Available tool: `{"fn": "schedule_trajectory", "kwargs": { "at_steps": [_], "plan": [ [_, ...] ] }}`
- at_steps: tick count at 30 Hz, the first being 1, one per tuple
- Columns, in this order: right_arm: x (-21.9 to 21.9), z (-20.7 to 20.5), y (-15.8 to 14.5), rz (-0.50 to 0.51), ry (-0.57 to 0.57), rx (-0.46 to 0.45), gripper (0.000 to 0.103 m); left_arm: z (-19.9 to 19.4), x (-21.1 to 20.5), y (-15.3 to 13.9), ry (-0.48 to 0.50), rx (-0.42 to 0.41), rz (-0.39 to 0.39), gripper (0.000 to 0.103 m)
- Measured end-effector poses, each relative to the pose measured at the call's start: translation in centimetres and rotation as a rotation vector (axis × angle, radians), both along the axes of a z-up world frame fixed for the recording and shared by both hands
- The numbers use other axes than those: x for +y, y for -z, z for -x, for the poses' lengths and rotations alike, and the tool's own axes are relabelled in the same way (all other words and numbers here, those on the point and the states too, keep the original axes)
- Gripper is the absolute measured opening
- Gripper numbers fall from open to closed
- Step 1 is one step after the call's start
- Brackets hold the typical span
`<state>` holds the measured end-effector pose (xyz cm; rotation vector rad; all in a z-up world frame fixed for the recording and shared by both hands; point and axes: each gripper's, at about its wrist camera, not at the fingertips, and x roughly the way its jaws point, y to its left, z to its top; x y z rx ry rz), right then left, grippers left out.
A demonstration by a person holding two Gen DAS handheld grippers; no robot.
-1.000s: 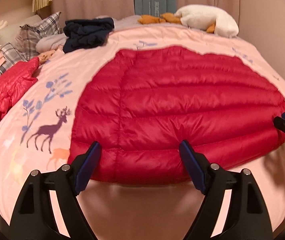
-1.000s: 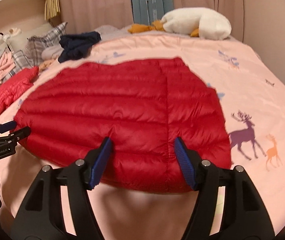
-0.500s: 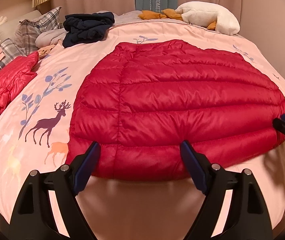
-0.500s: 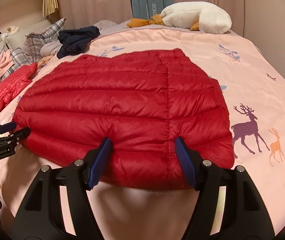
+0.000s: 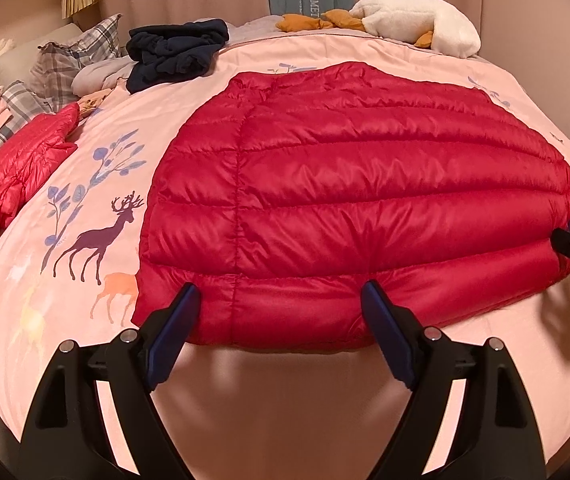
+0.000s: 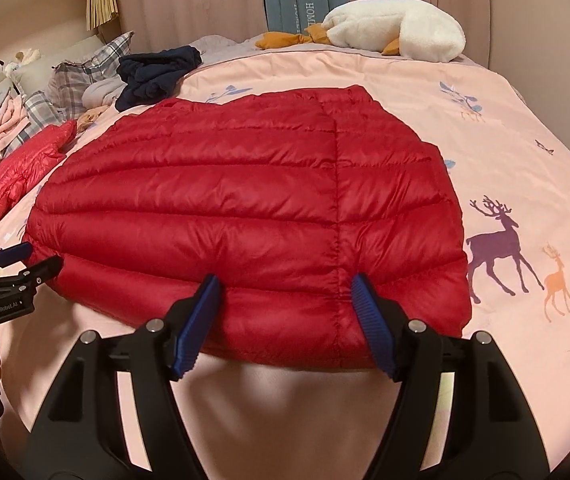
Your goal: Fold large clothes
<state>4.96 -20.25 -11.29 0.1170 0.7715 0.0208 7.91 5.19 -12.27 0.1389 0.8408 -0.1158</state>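
Two wide claws, left claw [image 5: 277, 312] & right claw [image 6: 283, 306] (opening more), straddle red down jacket [image 5: 365, 200] hem, nothing gripped; jacket lies flat mid-frame, folding prob. barely begun.

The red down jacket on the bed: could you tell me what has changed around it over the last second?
Little has changed. The right gripper is opening slightly, its fingers over the hem of the red down jacket, pinching nothing. The left gripper stays wide open at the same hem. The jacket lies flat as before on the pink duvet; nothing was grasped or released.

warm dim indoor light, sharp centre, heavy fisheye edge warping.
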Motion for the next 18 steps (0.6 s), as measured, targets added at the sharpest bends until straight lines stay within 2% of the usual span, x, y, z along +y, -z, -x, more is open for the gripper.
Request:
{"fn": "schedule_trajectory", "kwargs": {
  "at_steps": [18],
  "plan": [
    [-0.13,0.1,0.2,-0.013,-0.002,0.006,0.07,0.15,0.09,0.25,0.004,0.017,-0.001,0.084]
  ]
}}
